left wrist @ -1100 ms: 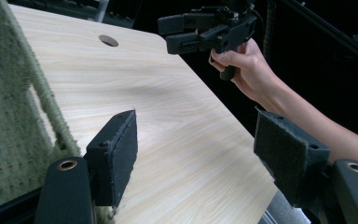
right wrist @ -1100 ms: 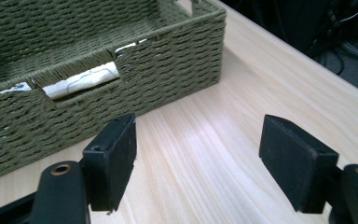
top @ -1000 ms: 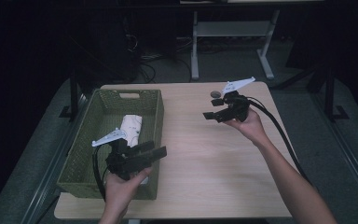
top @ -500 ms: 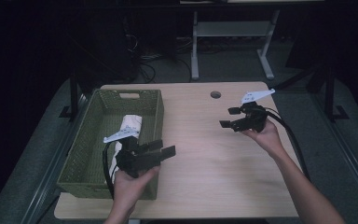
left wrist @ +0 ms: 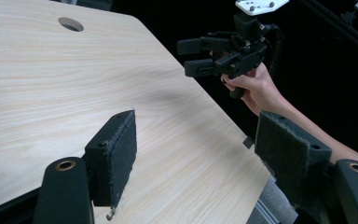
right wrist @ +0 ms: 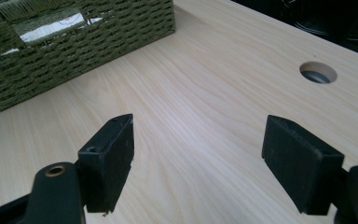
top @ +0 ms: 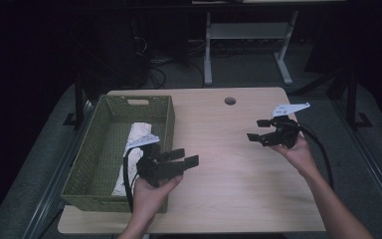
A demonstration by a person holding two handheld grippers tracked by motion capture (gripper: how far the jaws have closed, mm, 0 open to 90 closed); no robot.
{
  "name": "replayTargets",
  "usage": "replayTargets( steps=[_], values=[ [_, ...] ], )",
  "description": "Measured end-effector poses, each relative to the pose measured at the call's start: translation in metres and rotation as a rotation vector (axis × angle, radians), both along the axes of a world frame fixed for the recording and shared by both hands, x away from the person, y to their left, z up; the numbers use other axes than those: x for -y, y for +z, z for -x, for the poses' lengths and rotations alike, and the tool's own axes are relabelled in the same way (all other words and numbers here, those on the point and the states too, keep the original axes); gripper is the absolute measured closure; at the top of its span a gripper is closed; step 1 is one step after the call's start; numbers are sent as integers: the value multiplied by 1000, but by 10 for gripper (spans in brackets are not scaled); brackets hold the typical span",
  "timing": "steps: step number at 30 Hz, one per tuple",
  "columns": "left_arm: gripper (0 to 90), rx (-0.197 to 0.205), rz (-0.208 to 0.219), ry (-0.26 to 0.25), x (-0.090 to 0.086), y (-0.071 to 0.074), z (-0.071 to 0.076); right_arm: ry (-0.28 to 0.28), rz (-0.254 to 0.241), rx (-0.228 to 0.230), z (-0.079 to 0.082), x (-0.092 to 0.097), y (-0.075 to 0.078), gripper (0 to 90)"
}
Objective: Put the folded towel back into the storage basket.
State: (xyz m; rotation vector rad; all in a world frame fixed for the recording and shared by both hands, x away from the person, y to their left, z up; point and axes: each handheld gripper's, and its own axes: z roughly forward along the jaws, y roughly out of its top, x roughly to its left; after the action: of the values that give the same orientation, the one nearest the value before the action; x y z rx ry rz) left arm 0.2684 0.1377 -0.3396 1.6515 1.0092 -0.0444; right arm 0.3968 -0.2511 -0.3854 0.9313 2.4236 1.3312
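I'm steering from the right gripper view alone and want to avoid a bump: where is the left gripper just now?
Observer: The left gripper is held above the table, beside the near right corner of the green basket. Its jaws point across toward yours.
Operator: Is it carrying anything?
Observer: No, its jaws stand open with nothing between them.
Operator: What lies inside the basket?
Observer: A white crumpled sheet lies along the bottom. I cannot tell what it is made of.
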Motion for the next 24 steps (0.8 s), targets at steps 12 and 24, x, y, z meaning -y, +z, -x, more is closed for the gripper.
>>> replayTargets(
  steps=[12,24],
  values=[
    [290,-14,-5,-17,15,-5,-6,-32,3,-1,12,23,-7,245],
    [286,-21,-12,-41,32,-9,-12,-62,8,-8,26,43,-16,236]
  ],
)
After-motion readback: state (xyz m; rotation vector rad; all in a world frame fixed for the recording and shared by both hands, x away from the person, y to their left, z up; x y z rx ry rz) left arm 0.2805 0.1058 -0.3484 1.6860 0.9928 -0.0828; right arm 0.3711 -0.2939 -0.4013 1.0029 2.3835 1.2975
